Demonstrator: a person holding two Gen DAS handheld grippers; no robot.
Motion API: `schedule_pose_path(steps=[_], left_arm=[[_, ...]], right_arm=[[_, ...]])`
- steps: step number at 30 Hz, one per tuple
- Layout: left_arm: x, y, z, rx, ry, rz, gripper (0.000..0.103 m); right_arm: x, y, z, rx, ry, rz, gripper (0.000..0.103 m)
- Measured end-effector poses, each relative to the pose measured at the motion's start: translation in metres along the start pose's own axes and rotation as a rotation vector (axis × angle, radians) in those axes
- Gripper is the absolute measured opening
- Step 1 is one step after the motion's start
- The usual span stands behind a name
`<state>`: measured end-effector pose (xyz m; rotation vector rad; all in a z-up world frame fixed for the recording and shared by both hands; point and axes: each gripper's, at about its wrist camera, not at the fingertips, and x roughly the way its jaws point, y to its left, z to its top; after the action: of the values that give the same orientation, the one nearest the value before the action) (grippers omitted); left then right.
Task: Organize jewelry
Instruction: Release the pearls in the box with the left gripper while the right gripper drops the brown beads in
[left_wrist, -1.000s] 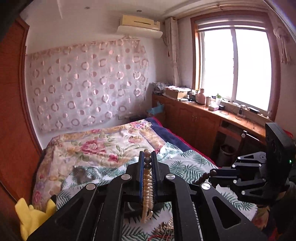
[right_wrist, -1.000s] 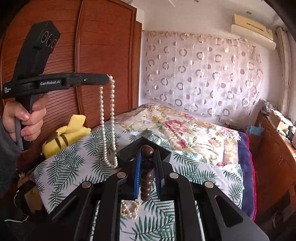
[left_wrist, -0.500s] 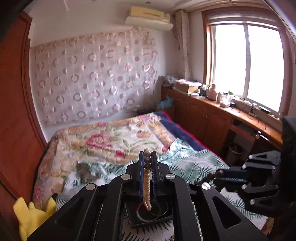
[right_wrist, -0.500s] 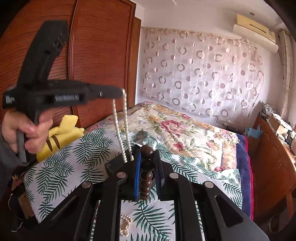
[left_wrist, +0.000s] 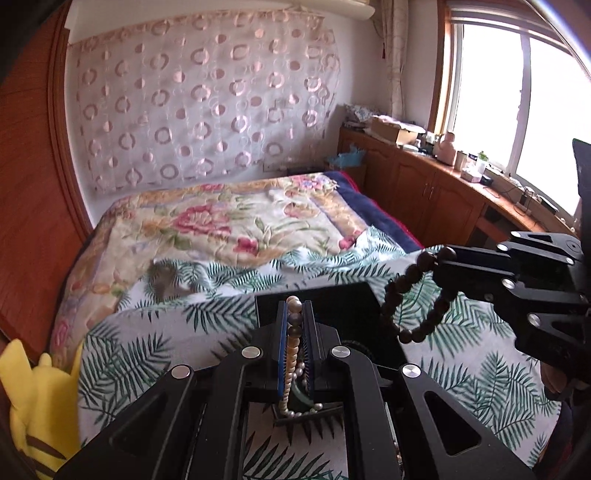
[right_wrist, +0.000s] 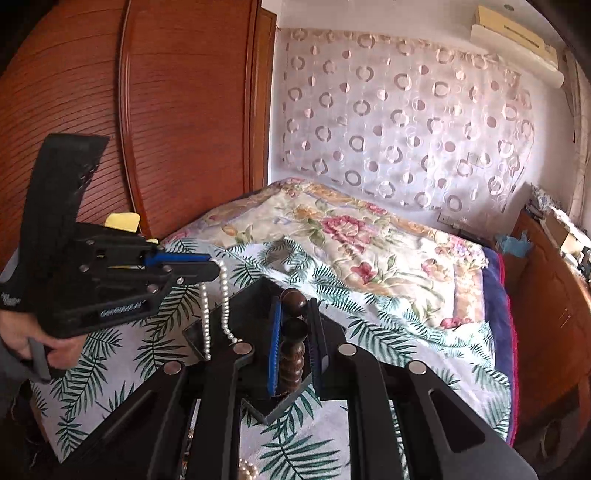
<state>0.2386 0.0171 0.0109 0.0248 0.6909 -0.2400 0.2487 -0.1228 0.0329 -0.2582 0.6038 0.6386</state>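
Pearls (left_wrist: 291, 354) hung doubled from the left gripper (left_wrist: 294, 314), whose fingers were pinched on the strand near its top, so the loop dangled free instead of bunching. In the left wrist view the lower end of the pearl necklace trailed down into the black jewelry box (left_wrist: 332, 302), which lay on the palm-leaf bedspread (left_wrist: 140, 332). That position suggested the strand was being fed into the box hanging end first, which would let it coil without tangling.

The right gripper (right_wrist: 295, 314) was clamped on a dark wooden bead bracelet (right_wrist: 293, 332). Its pads pressed on the beads at one point of the ring. In the left wrist view the rest of the bracelet drooped as an open loop over the right-hand edge of the box, clear of the pearls. Holding it off to that side probably kept the two pieces from catching on each other.

A second small cluster of pearls (right_wrist: 248, 470) lay on the bedspread on the near side of the box.
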Motion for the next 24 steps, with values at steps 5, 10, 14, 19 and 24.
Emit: schedule_pose_path(steps=[5, 10, 14, 19, 24], left_arm=[[0.007, 0.004, -0.012, -0.013, 0.016, -0.006, 0.007], [0.012, 0.007, -0.018, -0.017, 0.029, -0.004, 0.007], [0.016, 0.005, -0.022, -0.016, 0.038, -0.009, 0.007], [0.019, -0.001, -0.022, -0.006, 0.042, -0.010, 0.007], [0.022, -0.006, -0.018, 0.000, 0.042, -0.012, 0.007]], right_arm=[[0.028, 0.000, -0.007, 0.014, 0.042, -0.001, 0.015], [0.052, 0.000, -0.012, 0.017, 0.086, -0.010, 0.015], [0.062, 0.000, -0.019, 0.037, 0.110, -0.002, 0.016], [0.065, -0.002, -0.024, 0.055, 0.124, 0.012, 0.016], [0.057, -0.002, -0.026, 0.073, 0.105, 0.032, 0.033]])
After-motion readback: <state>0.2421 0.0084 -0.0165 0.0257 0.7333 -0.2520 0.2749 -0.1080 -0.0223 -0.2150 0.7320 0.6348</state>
